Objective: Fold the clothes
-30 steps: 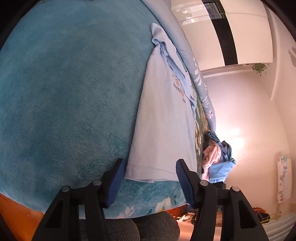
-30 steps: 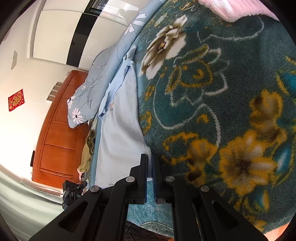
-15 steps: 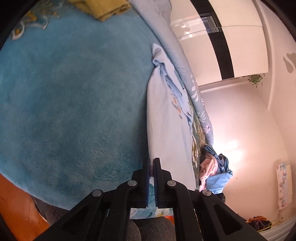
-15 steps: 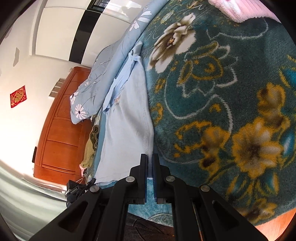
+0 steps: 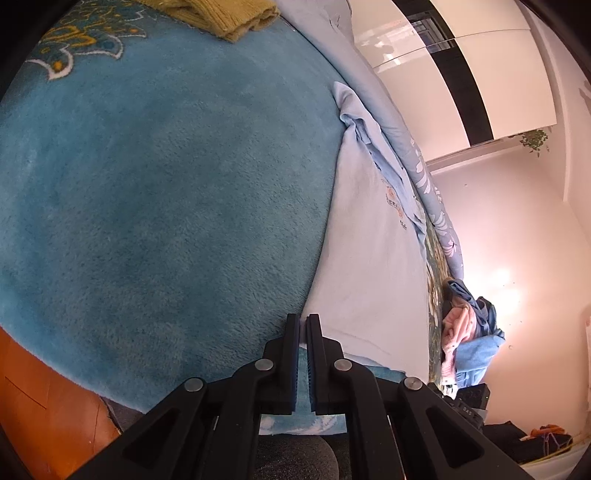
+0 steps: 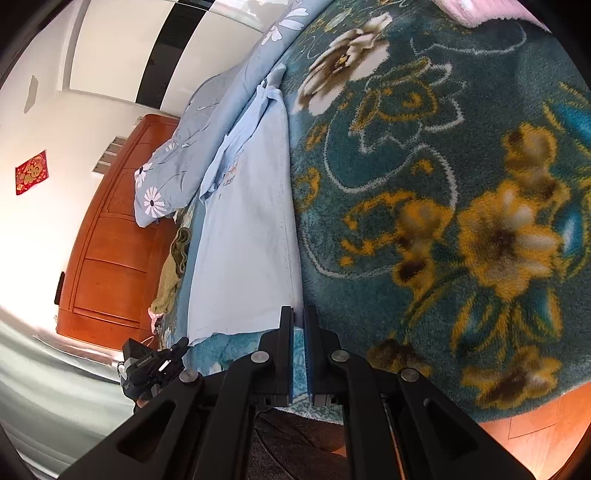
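A pale blue T-shirt (image 5: 373, 258) with a small chest print lies flat on a blue plush blanket (image 5: 166, 206), its hem toward me. My left gripper (image 5: 303, 323) is shut on the hem's left corner. In the right wrist view the same T-shirt (image 6: 247, 236) stretches away over the flowered blanket (image 6: 443, 184). There my right gripper (image 6: 298, 314) is shut on the hem's right corner. The sleeves and collar are bunched at the far end.
A light blue floral duvet (image 6: 207, 122) runs along the far side of the shirt. An olive knit garment (image 5: 229, 18) lies beyond the left corner. A heap of pink and blue clothes (image 5: 465, 332) sits at the right. Wooden bed frame (image 6: 107, 240) and floor lie below.
My left gripper has gone from open around the hem's corner to shut on it, and its view has tilted so more of the blanket's far side shows. The right gripper stays shut.
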A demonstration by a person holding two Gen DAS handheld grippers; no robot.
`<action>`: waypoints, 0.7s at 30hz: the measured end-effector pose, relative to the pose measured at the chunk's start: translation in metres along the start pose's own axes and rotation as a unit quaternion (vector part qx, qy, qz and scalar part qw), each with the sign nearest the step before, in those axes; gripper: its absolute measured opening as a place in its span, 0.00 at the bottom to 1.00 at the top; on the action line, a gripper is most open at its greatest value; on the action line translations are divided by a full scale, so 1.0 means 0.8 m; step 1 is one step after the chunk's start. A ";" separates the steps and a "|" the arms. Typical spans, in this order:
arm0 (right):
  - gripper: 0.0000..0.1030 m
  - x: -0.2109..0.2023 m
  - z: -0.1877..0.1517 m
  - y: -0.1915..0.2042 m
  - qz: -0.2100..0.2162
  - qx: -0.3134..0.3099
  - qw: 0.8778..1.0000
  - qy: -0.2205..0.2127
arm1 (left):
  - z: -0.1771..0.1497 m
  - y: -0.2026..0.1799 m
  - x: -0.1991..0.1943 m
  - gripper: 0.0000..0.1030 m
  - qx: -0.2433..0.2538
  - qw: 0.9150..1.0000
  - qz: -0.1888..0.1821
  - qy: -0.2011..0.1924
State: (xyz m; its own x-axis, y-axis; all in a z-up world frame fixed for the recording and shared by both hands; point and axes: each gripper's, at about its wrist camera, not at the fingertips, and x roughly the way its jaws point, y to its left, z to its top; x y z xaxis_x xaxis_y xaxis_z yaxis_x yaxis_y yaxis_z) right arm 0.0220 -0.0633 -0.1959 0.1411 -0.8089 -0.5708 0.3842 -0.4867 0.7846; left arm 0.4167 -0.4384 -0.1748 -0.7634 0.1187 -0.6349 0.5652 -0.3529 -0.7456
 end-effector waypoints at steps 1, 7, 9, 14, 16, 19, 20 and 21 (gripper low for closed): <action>0.05 -0.003 0.000 0.000 -0.007 -0.004 1.000 -0.002 | 0.000 -0.001 -0.001 0.05 0.005 1.000 0.003 0.001; 0.05 -0.013 0.006 0.005 -0.013 -0.024 1.000 -0.012 | 0.012 -0.008 -0.010 0.34 0.025 1.000 0.015 0.004; 0.06 -0.007 0.011 0.006 -0.016 -0.026 0.999 -0.010 | 0.017 -0.013 -0.006 0.43 0.031 0.999 0.013 0.015; 0.25 0.011 0.021 0.005 -0.011 -0.016 1.000 0.000 | 0.026 -0.025 0.007 0.59 0.048 0.998 0.011 0.035; 0.26 0.014 0.024 0.004 -0.003 -0.008 1.000 0.000 | 0.028 -0.032 0.012 0.64 0.056 0.998 0.009 0.038; 0.27 0.019 0.023 0.004 0.006 -0.004 1.000 0.001 | 0.029 -0.038 0.018 0.69 0.065 0.997 0.005 0.040; 0.27 0.020 0.023 0.005 0.008 -0.003 1.000 0.002 | 0.029 -0.039 0.019 0.69 0.065 0.997 0.003 0.041; 0.27 0.021 0.021 0.006 0.011 -0.003 1.000 0.003 | 0.029 -0.039 0.020 0.69 0.063 0.997 -0.003 0.043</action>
State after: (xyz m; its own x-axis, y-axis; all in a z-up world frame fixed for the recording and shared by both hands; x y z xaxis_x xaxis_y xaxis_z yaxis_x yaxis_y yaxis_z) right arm 0.0107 -0.0852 -0.1975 0.1553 -0.8172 -0.5551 0.3856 -0.4672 0.7956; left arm 0.3795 -0.4466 -0.1569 -0.7335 0.1978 -0.6502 0.5134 -0.4657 -0.7208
